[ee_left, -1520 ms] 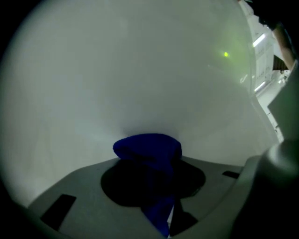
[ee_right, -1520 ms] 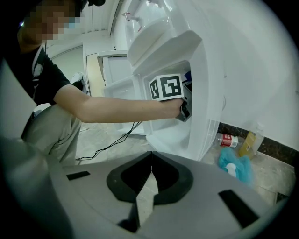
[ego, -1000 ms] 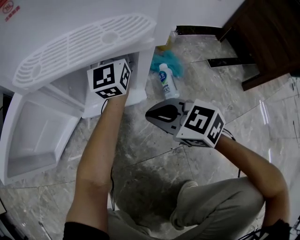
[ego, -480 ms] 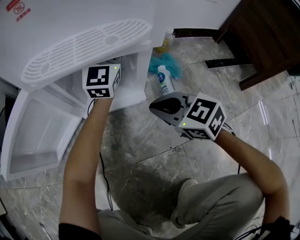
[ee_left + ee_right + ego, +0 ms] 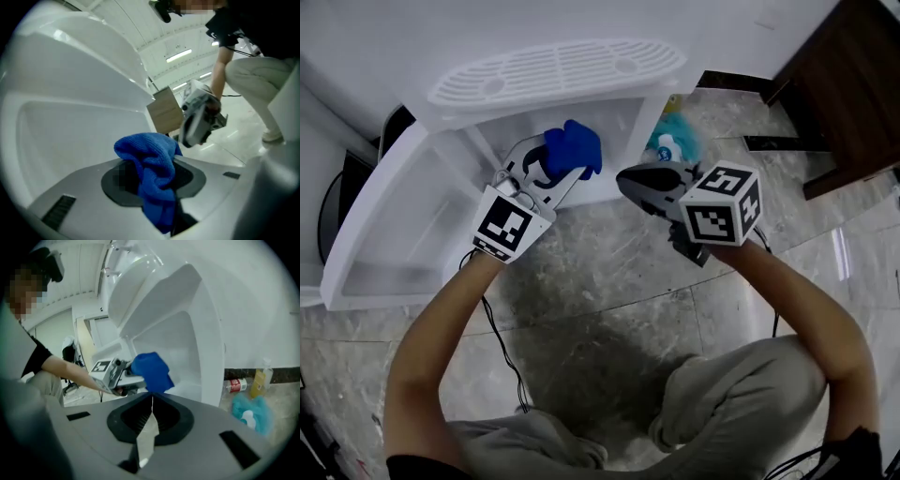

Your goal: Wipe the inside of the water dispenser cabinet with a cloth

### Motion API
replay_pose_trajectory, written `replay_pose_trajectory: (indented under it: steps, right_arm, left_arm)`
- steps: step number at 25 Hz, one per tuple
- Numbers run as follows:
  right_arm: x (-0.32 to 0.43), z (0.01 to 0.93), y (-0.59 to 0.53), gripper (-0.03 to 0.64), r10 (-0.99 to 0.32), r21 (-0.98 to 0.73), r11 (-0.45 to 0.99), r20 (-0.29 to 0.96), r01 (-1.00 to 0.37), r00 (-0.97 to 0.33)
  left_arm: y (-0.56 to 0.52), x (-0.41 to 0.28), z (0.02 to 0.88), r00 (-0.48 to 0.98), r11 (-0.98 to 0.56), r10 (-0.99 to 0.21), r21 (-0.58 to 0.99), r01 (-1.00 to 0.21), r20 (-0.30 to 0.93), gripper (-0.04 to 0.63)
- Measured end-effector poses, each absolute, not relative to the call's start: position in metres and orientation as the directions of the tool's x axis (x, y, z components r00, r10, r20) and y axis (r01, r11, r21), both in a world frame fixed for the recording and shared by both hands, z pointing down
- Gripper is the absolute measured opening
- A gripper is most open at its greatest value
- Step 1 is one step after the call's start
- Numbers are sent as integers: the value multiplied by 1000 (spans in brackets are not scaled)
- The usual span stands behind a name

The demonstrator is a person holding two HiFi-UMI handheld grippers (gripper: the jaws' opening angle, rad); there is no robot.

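The white water dispenser (image 5: 553,70) stands in front of me, its lower cabinet (image 5: 619,127) open and the door (image 5: 394,239) swung out to the left. My left gripper (image 5: 555,173) is just outside the cabinet mouth, shut on a bunched blue cloth (image 5: 573,150). In the left gripper view the cloth (image 5: 150,159) bulges out between the jaws. My right gripper (image 5: 639,178) hovers close to the right of the cloth, shut and empty. In the right gripper view its jaws (image 5: 152,401) meet in a thin line, and the cloth (image 5: 151,371) shows just beyond them.
A white bottle (image 5: 667,146) and a teal rag (image 5: 684,131) lie on the marble floor right of the cabinet. More bottles (image 5: 238,384) stand along the wall. Dark wooden furniture (image 5: 853,84) fills the upper right. My knees are below on the floor.
My left gripper has come out from inside the cabinet toward the right, and the blue cloth in its jaws now shows. The right gripper has risen a little toward the cabinet.
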State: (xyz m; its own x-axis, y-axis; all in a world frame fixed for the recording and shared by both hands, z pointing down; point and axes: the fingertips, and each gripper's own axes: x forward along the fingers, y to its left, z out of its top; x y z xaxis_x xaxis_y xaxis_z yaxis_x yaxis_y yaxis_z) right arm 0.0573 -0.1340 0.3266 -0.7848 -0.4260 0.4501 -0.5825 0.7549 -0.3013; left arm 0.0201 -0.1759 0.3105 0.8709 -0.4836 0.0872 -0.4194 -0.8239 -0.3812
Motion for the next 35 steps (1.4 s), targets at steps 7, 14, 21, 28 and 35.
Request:
replay_pose_trajectory:
  steps: [7,14,21,28,35]
  right_arm:
    - [18,316,-137,273,-432,-354,743,396,-569,-810]
    - [-4,319,-122,314,-410,-321,760,437,-565,-801]
    - [1,319,-114,152,-339,-381,760,458,-526,-822]
    - [6,317,-116,101,-328,-374,772,459,-515,-825]
    - [15,307,-139,95,-482,-315,721,410,-617,-774]
  left_arm:
    - [-131,3,342,890,-855,-419,-407,-320,180,143]
    - [-113,16,331,917,-854,-364,-451,-260,162,143]
    - [-104,31,334,930,-863,-315,-466,-197,190,155]
    - [-105,35,335,931,-873,-316,-441,-209,184,189]
    - [-133,-1,352,911,-921,-336,-287,-263,241,182]
